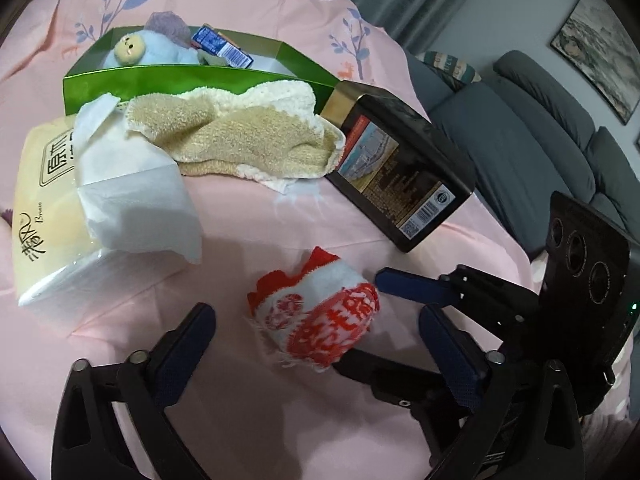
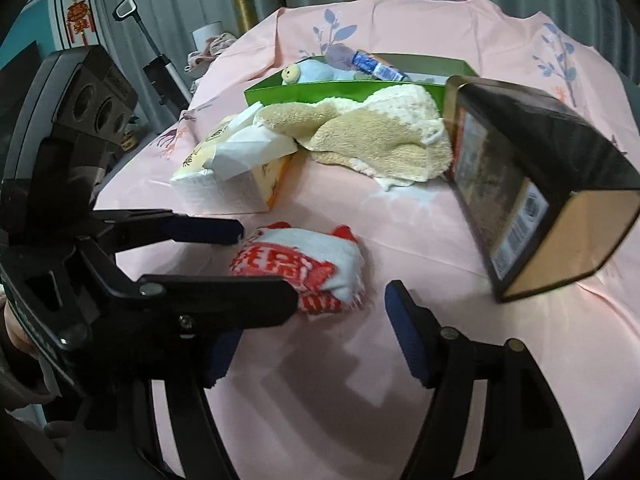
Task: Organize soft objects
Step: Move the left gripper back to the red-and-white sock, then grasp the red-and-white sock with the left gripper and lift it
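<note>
A folded red-and-white cloth [image 1: 318,314] lies on the pink tablecloth; it also shows in the right wrist view [image 2: 304,264]. My left gripper [image 1: 316,340] is open, its fingers either side of the cloth. My right gripper [image 2: 308,344] is open just short of the cloth; it shows in the left wrist view [image 1: 356,322] coming in from the right, one finger above the cloth's edge and one below. A beige towel [image 1: 248,136] lies crumpled against a green box [image 1: 168,80], which holds a pale blue plush toy [image 1: 140,50].
A tissue pack [image 1: 92,204] with a sheet pulled out lies at the left. A black tin [image 1: 400,164] lies on its side at the right, large in the right wrist view [image 2: 532,184]. A blue packet [image 1: 222,46] sits in the box. A grey sofa [image 1: 532,136] is beyond the table.
</note>
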Demonstrator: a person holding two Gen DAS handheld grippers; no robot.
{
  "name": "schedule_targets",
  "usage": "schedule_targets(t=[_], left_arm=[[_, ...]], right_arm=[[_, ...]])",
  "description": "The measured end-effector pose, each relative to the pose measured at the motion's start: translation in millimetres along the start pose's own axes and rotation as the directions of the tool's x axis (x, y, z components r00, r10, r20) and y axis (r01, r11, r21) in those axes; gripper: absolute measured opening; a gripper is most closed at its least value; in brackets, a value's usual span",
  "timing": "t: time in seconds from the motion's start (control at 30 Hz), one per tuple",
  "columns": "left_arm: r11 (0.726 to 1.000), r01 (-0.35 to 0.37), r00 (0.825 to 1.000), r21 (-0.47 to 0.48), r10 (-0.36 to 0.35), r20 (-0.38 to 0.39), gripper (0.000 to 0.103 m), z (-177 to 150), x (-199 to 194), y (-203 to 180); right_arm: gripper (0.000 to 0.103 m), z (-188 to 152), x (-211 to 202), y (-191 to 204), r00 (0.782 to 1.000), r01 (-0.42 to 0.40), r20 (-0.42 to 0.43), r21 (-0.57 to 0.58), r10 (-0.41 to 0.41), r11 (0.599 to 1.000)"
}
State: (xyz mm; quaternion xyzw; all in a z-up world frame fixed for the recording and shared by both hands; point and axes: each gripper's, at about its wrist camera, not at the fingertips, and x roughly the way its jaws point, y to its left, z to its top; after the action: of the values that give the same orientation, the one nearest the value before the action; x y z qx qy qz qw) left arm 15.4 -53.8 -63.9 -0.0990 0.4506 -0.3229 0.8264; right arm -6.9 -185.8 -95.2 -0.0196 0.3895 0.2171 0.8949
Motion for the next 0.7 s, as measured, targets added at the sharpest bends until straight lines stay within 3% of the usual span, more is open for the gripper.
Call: schedule_targets(t=[0.1, 0.17, 0.23, 0.4, 0.7], left_arm=[[1.0, 0.008, 1.0, -0.023, -0.008, -0.016, 0.063, 1.2, 3.8, 4.4], [0.999, 0.011, 1.0, -0.051, -0.012, -0.023, 0.061, 2.2, 5.9, 9.9], [0.997, 0.031, 0.999, -0.072, -0.033, -0.025, 0.06, 3.0, 5.8, 13.5], [0.998, 0.03, 0.999, -0.063, -0.032, -0.032, 0.057, 0.8, 5.3, 13.6], [0.998, 0.061, 0.997, 0.007, -0.061, 0.035, 0.057, 23.4, -21.0, -4.8]], right_arm=[[0.067, 2.8, 7.4, 1.1, 1.0, -0.014, -0.009, -0.012, 0.014, 1.0], [0.067, 3.6, 9.9, 1.1, 0.999, -0.032, -0.01, -0.011, 0.032, 0.999], [0.06, 4.7, 13.3, 1.0, 0.998, -0.058, -0.016, -0.007, 0.058, 0.998], [0.045, 2.8, 14.5, 6.5, 0.999, -0.039, -0.017, -0.041, 0.038, 0.998], [0.043, 16.9, -18.3, 13.1, 0.994, 0.013, 0.106, -0.046, -0.008, 0.999]])
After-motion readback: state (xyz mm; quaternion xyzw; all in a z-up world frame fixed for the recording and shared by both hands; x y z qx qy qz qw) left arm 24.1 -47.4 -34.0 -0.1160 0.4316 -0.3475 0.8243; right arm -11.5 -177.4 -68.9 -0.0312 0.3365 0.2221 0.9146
